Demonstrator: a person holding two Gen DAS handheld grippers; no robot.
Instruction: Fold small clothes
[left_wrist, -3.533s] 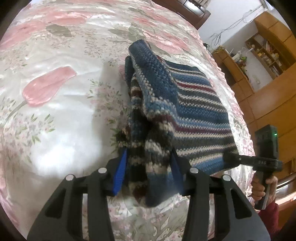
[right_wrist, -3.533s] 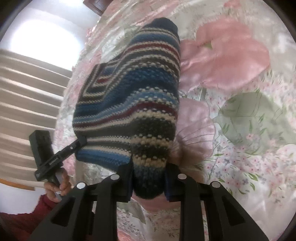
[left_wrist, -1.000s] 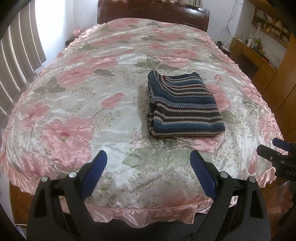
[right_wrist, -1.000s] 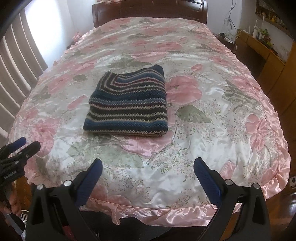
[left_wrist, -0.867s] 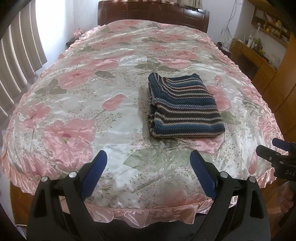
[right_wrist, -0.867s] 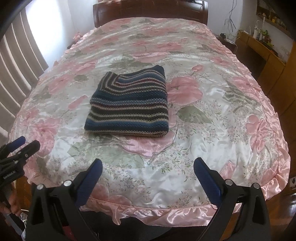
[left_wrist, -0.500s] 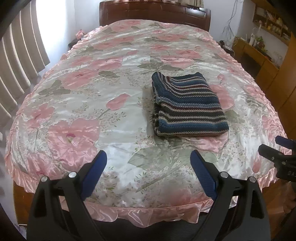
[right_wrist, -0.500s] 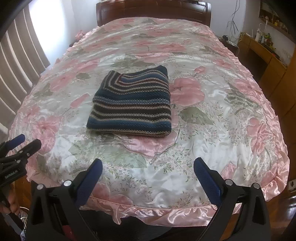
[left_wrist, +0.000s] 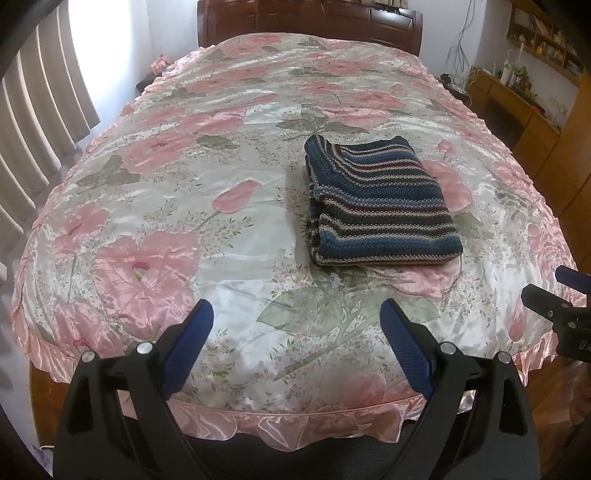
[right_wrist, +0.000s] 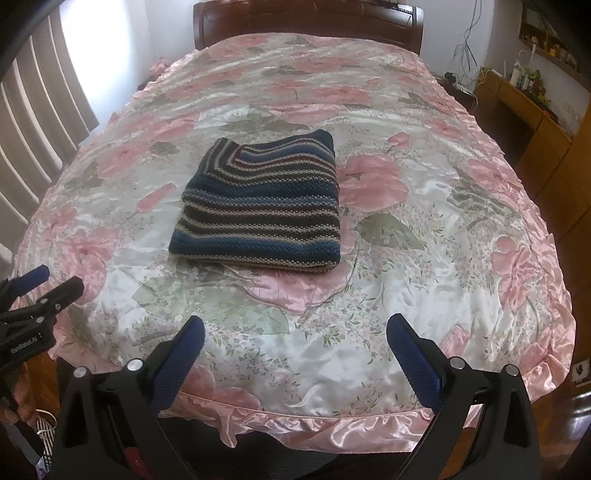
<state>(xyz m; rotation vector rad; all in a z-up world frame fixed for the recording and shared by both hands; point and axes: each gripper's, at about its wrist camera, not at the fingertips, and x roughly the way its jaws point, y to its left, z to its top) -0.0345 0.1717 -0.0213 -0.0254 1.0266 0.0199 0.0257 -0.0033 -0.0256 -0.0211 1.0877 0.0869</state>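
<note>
**Folded Sweater at Rest, Both Grippers Clear**

The scene was a bedroom: a bed with a dark wooden headboard (left_wrist: 308, 22), covered by a satin bedspread (left_wrist: 236, 266) printed with pink flowers, vertical blinds (left_wrist: 40, 96) on one side and wooden cabinetry (left_wrist: 517, 107) on the other.

The striped knit sweater (left_wrist: 380, 206) lay on the bedspread as a compact folded rectangle, near the middle of the bed. Judged from this shape, the fold appeared complete.

Both grippers were held back over the near edge of the bed, well apart from the garment. The left gripper (left_wrist: 295, 343) had its jaws spread wide and held nothing; the right gripper (right_wrist: 295, 354) was likewise spread wide and empty.

From the left gripper the sweater lay ahead and to the right; from the right gripper it lay ahead and slightly to the left. The bundle therefore sat between the two, with neither clearly nearer. Its long axis appeared to run away from the grippers, toward the headboard, with the stripes running crosswise.

Small white lettering showed on each gripper body as seen from the opposite camera, too small to be read with confidence. No label was visible on the sweater.
</note>
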